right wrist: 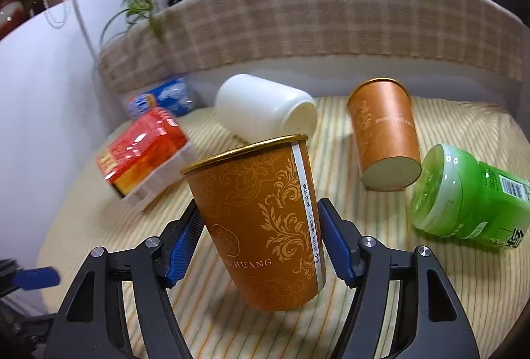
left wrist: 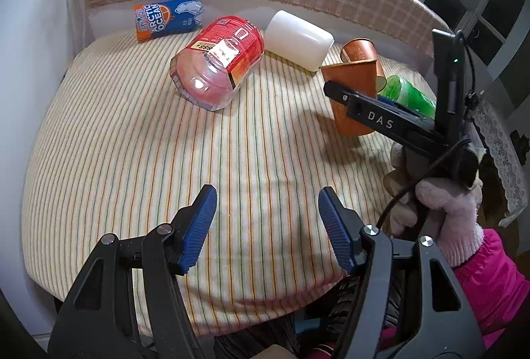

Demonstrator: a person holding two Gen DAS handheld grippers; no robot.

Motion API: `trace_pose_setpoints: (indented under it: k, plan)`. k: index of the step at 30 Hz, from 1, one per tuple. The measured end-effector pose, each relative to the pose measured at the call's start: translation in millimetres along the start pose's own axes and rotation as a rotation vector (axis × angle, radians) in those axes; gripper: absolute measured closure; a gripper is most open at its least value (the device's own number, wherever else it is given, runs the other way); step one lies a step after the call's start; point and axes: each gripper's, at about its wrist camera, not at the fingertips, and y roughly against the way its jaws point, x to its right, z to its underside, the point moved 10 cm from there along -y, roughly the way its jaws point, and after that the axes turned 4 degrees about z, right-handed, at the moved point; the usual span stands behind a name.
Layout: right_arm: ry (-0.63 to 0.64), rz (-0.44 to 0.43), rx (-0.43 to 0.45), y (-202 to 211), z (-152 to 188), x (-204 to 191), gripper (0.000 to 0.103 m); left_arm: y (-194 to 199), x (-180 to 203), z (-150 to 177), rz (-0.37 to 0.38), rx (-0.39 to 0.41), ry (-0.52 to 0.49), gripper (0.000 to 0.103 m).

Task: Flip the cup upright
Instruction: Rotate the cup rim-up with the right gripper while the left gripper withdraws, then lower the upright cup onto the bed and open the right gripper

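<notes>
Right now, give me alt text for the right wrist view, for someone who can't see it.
The right hand-held gripper holds an orange paper cup mouth-up, slightly tilted, above a striped cloth. Behind it lie a white cup, a second orange cup, a green bottle and a red bottle, all on their sides.

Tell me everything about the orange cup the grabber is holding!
The orange cup looks like paper, with a gold rim, pale swirly flower patterns, a white seam strip with small print, and letters near the bottom. It stands mouth up, leaning a little, its base at the striped cloth; whether it rests on it or hovers is unclear. The right gripper has its blue pads on both sides of it.
</notes>
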Motion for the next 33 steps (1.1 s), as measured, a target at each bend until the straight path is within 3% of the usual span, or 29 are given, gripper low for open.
trace_pose_setpoints:
  k: [3,24,29,33]
  plan:
    - [-0.010,0.014,-0.010,0.7,6.0,5.9,0.042,1.8,1.1,0.4,0.008,0.002,-0.003,0.037]
    - [0.097,0.001,-0.001,54.3,36.5,-1.0,0.040,4.1,18.9,1.2,0.019,0.030,-0.052,0.037]
    - [0.114,0.026,0.008,66.6,43.1,3.9,0.031,8.6,26.8,1.3,0.016,0.046,-0.073,0.037]
    - [0.113,0.021,0.001,81.7,52.0,6.8,0.031,15.5,36.6,2.7,0.011,0.072,-0.093,0.037]
